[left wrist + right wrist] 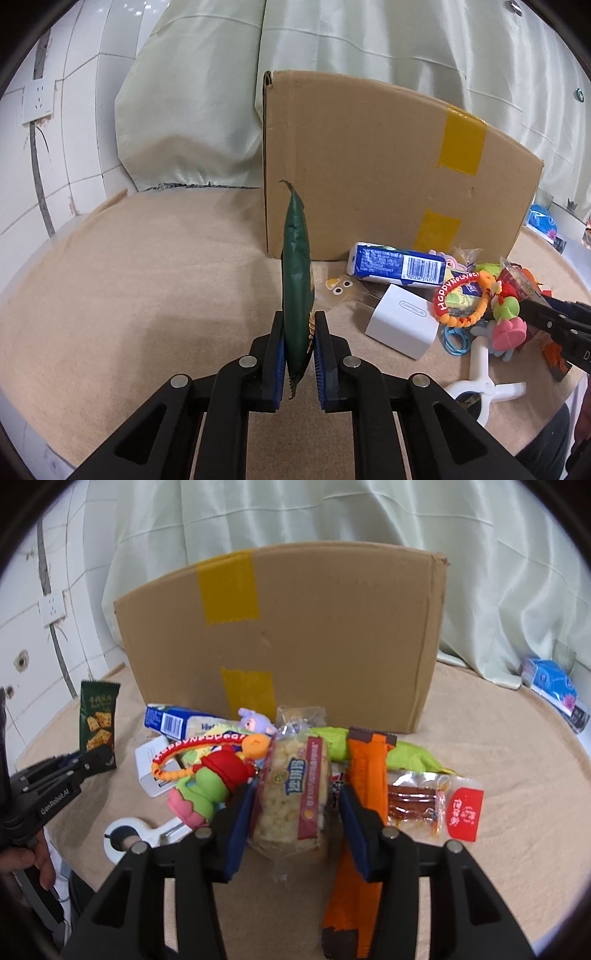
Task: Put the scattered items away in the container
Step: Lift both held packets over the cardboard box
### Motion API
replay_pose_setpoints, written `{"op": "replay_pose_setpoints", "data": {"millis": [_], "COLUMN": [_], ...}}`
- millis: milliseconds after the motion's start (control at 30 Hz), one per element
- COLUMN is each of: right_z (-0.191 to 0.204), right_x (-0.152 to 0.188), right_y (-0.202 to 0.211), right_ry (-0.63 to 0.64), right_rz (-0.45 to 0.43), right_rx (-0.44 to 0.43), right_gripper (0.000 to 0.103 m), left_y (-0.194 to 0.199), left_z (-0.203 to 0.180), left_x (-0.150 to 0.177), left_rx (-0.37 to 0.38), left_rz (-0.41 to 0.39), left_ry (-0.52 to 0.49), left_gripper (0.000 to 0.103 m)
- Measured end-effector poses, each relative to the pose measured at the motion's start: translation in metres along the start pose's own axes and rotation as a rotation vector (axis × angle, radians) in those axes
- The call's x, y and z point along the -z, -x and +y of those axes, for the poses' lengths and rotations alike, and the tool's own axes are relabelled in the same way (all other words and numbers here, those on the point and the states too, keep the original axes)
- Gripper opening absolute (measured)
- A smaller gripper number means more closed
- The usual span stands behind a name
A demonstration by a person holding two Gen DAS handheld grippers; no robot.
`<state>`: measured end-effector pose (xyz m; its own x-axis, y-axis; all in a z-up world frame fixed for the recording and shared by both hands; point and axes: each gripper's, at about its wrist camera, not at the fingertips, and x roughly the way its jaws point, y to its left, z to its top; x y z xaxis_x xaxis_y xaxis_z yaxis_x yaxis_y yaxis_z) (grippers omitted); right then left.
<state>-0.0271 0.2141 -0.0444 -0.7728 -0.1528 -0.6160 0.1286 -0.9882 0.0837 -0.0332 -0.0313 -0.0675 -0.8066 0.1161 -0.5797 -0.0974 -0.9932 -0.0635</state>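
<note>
My left gripper (300, 354) is shut on a green cracker packet (296, 280) and holds it upright, left of the cardboard box (369, 162). The packet (98, 720) and left gripper (94, 760) also show in the right wrist view. My right gripper (295, 805) is open, its jaws on either side of a puffed-rice snack pack (291, 794) that lies on the table in the pile of items. The cardboard box (314, 635) stands behind the pile.
The pile holds an orange wrapper (364, 771), a red meat snack (436, 801), a green bag (410, 757), a plush toy (207, 786), a white charger (400, 319), a blue tissue pack (395, 264) and a white clamp (476, 391). A blue pack (554, 686) lies at the far right by the curtain.
</note>
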Motion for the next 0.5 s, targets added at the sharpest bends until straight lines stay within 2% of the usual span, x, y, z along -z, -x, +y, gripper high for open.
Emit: {"op": "replay_pose_setpoints", "data": {"millis": [200, 500], "right_z": [0.0, -0.004], "right_x": [-0.003, -0.032], "right_y": [0.007, 0.051], "right_ry": [-0.013, -0.004], "right_rz": [-0.011, -0.134], "right_rx": [-0.015, 0.014], "right_gripper": [0.041, 0.041], "left_y": [0.004, 0.031], "left_z": [-0.001, -0.004], "left_x": [-0.004, -0.032], "left_rx": [-0.006, 0.009], "left_rz": [-0.014, -0.073], "left_ry": [-0.005, -0.016], "left_gripper": [0.013, 0.013]}}
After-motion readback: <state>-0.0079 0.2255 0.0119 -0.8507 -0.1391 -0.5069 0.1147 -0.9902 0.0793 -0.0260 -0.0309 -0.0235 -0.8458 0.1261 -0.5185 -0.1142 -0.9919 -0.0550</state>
